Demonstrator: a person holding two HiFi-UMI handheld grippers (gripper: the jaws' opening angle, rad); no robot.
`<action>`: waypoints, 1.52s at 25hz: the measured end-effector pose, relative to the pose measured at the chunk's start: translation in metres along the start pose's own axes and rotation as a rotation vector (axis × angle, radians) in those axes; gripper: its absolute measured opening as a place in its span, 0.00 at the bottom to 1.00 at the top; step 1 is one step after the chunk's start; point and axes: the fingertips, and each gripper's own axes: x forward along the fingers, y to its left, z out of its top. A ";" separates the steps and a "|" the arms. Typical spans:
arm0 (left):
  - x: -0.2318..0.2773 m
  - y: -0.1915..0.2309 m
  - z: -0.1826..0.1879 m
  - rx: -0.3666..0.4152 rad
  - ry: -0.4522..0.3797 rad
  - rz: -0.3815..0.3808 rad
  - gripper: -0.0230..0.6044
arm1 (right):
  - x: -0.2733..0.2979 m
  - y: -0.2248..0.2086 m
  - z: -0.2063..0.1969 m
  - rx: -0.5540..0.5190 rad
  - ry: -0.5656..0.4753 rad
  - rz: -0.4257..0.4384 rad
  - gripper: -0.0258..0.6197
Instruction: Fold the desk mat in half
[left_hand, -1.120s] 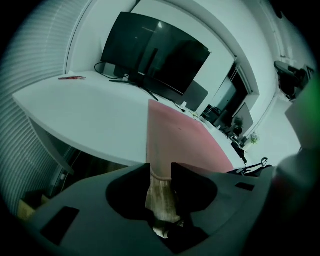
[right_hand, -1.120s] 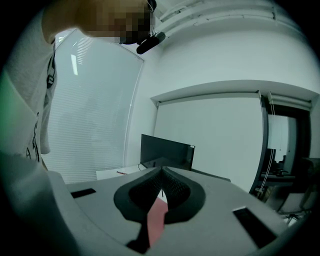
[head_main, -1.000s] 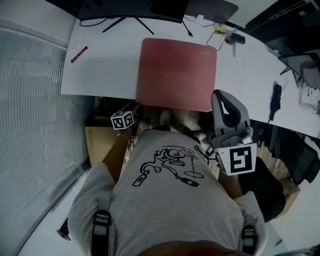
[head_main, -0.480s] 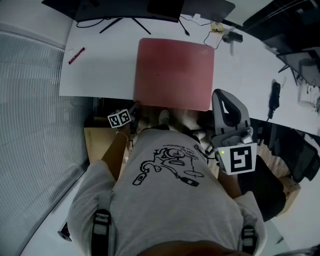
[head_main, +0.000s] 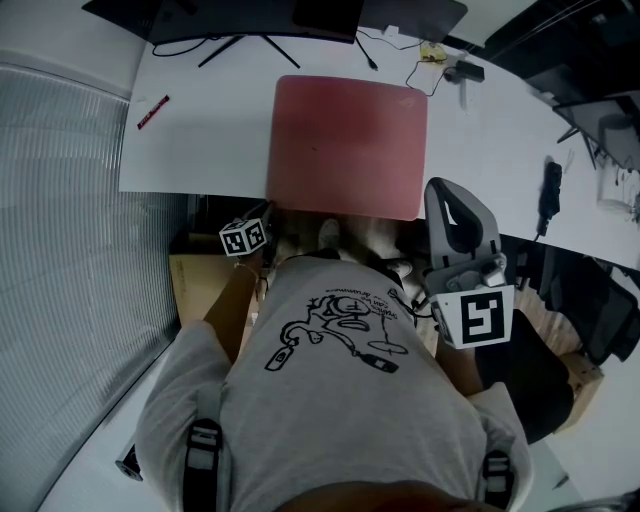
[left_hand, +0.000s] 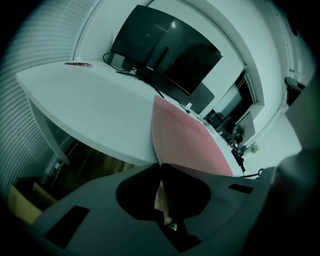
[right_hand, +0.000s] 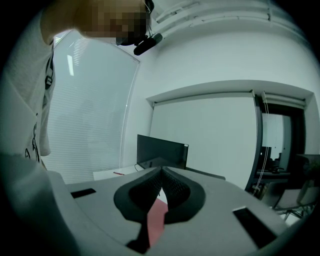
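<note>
The pink desk mat (head_main: 350, 145) lies flat on the white desk (head_main: 210, 140), its near edge overhanging the desk's front. My left gripper (head_main: 270, 212) is at the mat's near left corner. In the left gripper view its jaws are closing, and the mat's corner (left_hand: 156, 150) runs in between the left gripper's (left_hand: 160, 166) tips, pinched there. My right gripper (head_main: 440, 192) is held upright off the mat's near right corner, apart from it. In its own view the right gripper (right_hand: 161, 171) is shut with nothing between the pads, and a strip of the mat (right_hand: 156, 220) shows below.
A monitor (left_hand: 165, 47) on a tripod stand is at the desk's back, with cables and small devices (head_main: 440, 62) behind the mat. A red pen (head_main: 153, 111) lies far left. A black object (head_main: 549, 195) lies at the right. The person's torso (head_main: 340, 400) fills the near view.
The left gripper has shifted slightly at the mat's near left corner. The mat and the right gripper have stayed in place.
</note>
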 end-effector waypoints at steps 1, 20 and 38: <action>-0.001 -0.001 0.000 0.019 0.004 0.007 0.09 | -0.002 0.000 -0.002 -0.012 0.007 0.007 0.05; -0.012 -0.043 0.009 0.271 0.017 0.031 0.09 | -0.017 -0.003 0.000 -0.025 -0.005 0.019 0.05; -0.005 -0.087 0.012 0.359 0.013 -0.027 0.09 | -0.030 -0.015 -0.002 -0.020 -0.011 0.010 0.05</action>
